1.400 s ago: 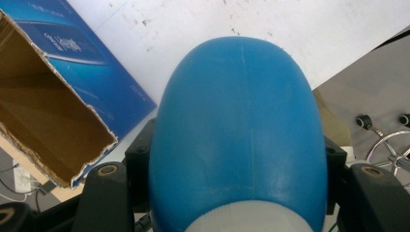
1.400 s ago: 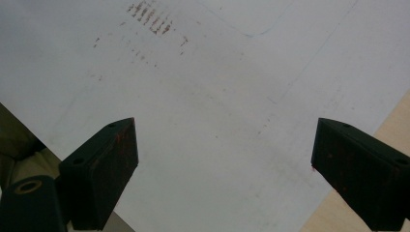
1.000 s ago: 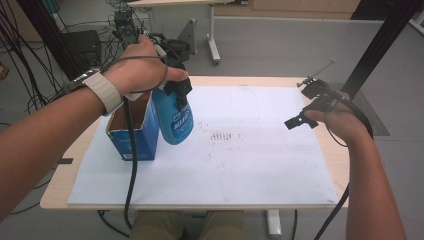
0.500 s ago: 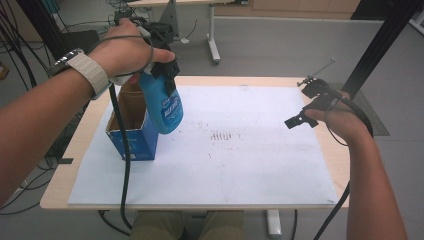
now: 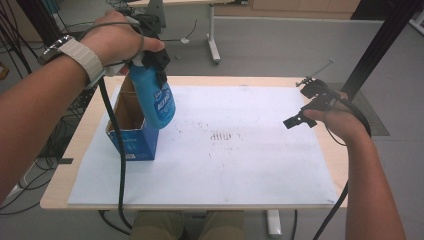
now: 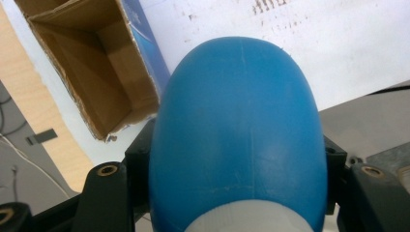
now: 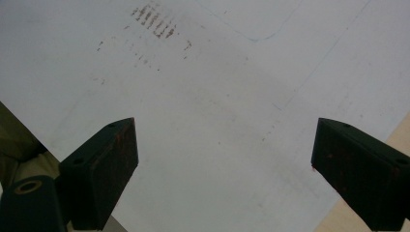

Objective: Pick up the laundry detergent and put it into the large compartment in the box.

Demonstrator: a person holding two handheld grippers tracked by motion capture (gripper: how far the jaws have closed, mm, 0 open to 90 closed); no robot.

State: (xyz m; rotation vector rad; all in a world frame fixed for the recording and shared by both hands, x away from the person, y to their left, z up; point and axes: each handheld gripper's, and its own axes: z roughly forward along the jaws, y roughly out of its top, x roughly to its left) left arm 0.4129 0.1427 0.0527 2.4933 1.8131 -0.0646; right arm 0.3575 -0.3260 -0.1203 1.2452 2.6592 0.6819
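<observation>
A blue spray bottle (image 5: 154, 97) hangs tilted in the air above an open blue cardboard box (image 5: 131, 131) at the table's left. My left gripper (image 5: 150, 62) is shut on the bottle's upper part. In the left gripper view the blue bottle (image 6: 239, 130) sits between the black jaws, and the box (image 6: 94, 72) lies below with its brown inside showing nothing in it. At the right edge of the table my right gripper (image 5: 306, 107) is held open above the white sheet (image 5: 240, 150). Its jaws (image 7: 225, 174) stand wide apart with nothing between them.
The white sheet (image 7: 217, 96) covers most of the wooden table (image 5: 80, 145) and bears a patch of dark smudges (image 5: 222, 136) at its middle. Black cables (image 5: 117, 165) trail from both grippers. A black post (image 5: 375, 45) rises at the back right.
My left gripper has lifted the blue bottle up and out of the box and carried it toward the far left. The right gripper has stayed where it was.
</observation>
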